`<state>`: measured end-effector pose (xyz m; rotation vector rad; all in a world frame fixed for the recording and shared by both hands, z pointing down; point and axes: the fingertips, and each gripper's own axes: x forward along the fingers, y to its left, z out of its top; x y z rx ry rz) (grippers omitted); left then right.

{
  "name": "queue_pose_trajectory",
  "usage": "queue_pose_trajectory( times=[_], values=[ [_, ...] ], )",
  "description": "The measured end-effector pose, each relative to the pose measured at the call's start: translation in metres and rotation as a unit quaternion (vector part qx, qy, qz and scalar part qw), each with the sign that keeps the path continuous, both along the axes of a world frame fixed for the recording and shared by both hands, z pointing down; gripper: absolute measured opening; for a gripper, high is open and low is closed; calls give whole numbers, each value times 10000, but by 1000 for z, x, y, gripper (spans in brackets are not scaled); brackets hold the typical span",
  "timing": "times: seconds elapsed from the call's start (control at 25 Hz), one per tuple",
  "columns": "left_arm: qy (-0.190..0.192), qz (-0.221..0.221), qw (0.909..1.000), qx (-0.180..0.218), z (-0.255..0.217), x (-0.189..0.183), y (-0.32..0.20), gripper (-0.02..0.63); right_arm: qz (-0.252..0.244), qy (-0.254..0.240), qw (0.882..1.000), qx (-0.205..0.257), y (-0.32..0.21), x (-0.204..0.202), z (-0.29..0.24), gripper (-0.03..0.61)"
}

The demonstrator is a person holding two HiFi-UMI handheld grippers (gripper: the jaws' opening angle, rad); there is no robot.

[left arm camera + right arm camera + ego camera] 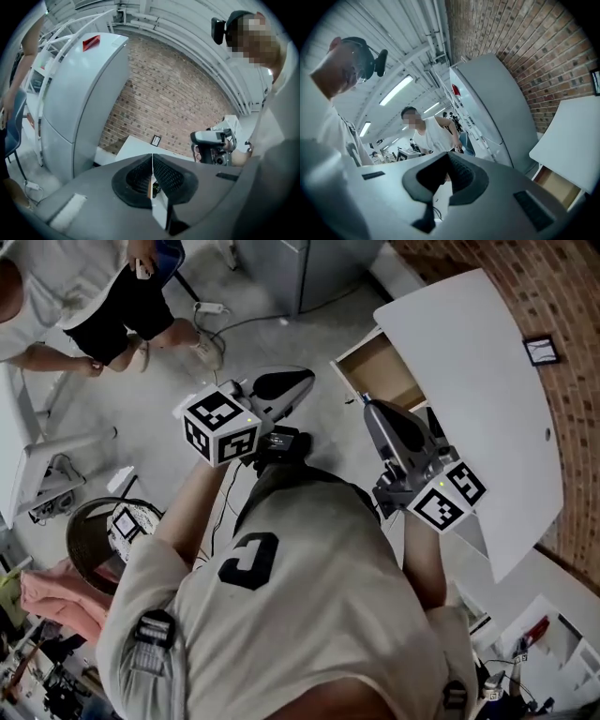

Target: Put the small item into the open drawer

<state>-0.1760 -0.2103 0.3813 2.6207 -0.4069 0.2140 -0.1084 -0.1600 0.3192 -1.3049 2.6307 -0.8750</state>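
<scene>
**Head view.**
- You held both grippers raised before your chest, off the white desk [487,399] at the right of the frame.
- Left gripper [298,381]: upper centre, nose toward the drawer [380,371]. Nothing projected from its tip.
- Right gripper [370,409]: centre right, near the drawer's front. Its tip was likewise bare.
- Drawer: pulled out at upper centre. The part of its wooden floor in sight was bare.
- Small item: not identified with certainty. The only candidate was a framed square [542,350] on the desk at upper right, well apart from both grippers.

**Left gripper view.**
- Left gripper [152,161]: jaws pressed together, the pads meeting in a thin line at lower centre.
- A brownish sliver showed low in the slit. It looked like background rather than a held thing, though that was uncertain.
- Framed square [155,139]: centre of frame, at the back of the desk [136,147], against the brick wall [187,93].

**Right gripper view.**
- Right gripper [448,161]: jaws fully closed, with nothing between them.
- Drawer [555,187]: lower right, open under the desk [572,136]. Nothing was visible in the part shown.

**Progress, as judged.**
- Done: the drawer stood open.
- Left: the item was in neither gripper nor in the visible part of the drawer, so picking it up and placing it both appeared to remain.
</scene>
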Motion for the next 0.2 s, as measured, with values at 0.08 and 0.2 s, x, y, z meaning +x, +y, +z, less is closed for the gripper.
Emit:
queue_pose_trajectory(
  times=[0.08,0.2],
  values=[
    [109,2,9999,80,-15,11,8,6,109,-74,9999,103,12,18,-11,5],
    [222,21,9995,232,-37,34,19,6,288,-87,9993,243,32,51,-26,5]
  ],
)
